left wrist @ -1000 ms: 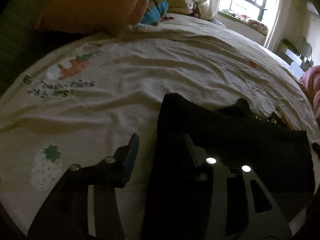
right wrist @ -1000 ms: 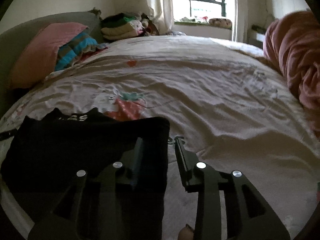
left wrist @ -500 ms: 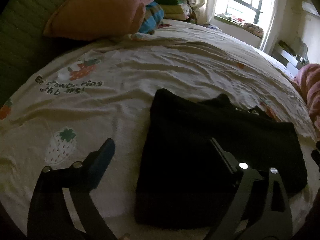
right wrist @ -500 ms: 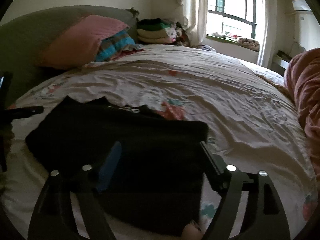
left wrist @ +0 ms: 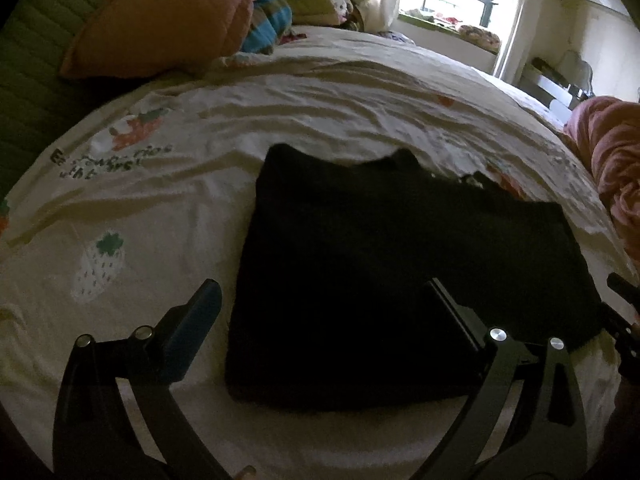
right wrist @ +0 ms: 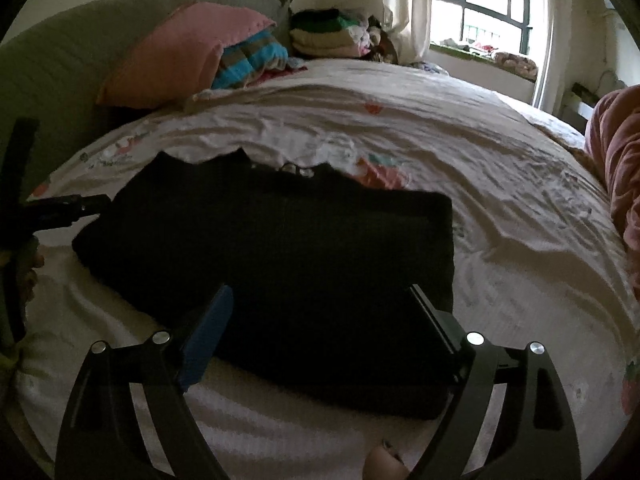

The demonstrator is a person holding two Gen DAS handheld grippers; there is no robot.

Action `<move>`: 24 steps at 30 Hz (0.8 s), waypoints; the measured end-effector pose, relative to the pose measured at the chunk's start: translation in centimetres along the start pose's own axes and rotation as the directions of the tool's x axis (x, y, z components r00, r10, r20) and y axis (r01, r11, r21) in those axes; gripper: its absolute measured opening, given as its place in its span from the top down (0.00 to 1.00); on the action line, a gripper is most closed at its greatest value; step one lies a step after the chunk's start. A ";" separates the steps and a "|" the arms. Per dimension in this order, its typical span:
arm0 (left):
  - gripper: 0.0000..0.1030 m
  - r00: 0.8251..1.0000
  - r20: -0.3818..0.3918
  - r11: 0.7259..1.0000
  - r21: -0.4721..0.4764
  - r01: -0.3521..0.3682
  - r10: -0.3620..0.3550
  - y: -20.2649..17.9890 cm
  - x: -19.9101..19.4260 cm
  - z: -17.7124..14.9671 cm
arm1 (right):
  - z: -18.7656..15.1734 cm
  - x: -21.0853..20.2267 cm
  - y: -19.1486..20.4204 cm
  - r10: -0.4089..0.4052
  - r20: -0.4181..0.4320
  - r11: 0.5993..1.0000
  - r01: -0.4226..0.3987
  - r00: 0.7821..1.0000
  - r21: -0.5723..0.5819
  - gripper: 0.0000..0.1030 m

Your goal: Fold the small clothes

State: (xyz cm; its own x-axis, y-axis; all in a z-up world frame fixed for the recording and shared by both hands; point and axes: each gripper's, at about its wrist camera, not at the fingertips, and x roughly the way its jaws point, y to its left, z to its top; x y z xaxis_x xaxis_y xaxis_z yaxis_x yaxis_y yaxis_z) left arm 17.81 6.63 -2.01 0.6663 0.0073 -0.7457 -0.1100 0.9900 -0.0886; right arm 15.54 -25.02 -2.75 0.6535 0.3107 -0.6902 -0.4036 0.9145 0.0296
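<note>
The black garment (left wrist: 400,264) lay folded into a flat rectangle on the bed's strawberry-print sheet (left wrist: 320,120), nearest the camera. Both the left tongs (left wrist: 320,304) and the right tongs (right wrist: 320,308) were opening wide over its near edge (nothing gripped, pads clear of the cloth). Judgement: 1 fold set down and released.

The left hand-held gripper (left wrist: 324,312), jaws opening and empty, hangs over a folded black garment (left wrist: 400,248).

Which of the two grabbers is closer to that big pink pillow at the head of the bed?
Left. The left gripper is at the garment's pillow-side edge; the right gripper is at its far edge.
</note>
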 end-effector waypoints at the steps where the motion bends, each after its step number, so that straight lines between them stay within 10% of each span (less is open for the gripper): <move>1: 0.09 1.000 -0.002 1.000 0.004 -0.001 0.001 0.0 0.0 -0.2 | -0.2 0.1 0.1 0.004 -0.007 1.000 -0.004 1.000 0.000 0.17; 24: 0.09 0.993 -0.108 0.999 -0.021 0.049 -0.051 1.0 1.5 -3.2 | -3.5 1.7 -1.9 0.010 -0.154 0.997 0.002 0.988 0.082 0.17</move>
State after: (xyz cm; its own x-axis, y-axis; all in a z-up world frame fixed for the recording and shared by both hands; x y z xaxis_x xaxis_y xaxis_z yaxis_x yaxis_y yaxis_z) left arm 16.33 7.22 -5.34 0.5871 -0.0589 -0.8073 -0.0922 0.9860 -0.1389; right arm 15.22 -27.12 -6.50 0.5429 0.2764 -0.7930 -0.3481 0.9334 0.0870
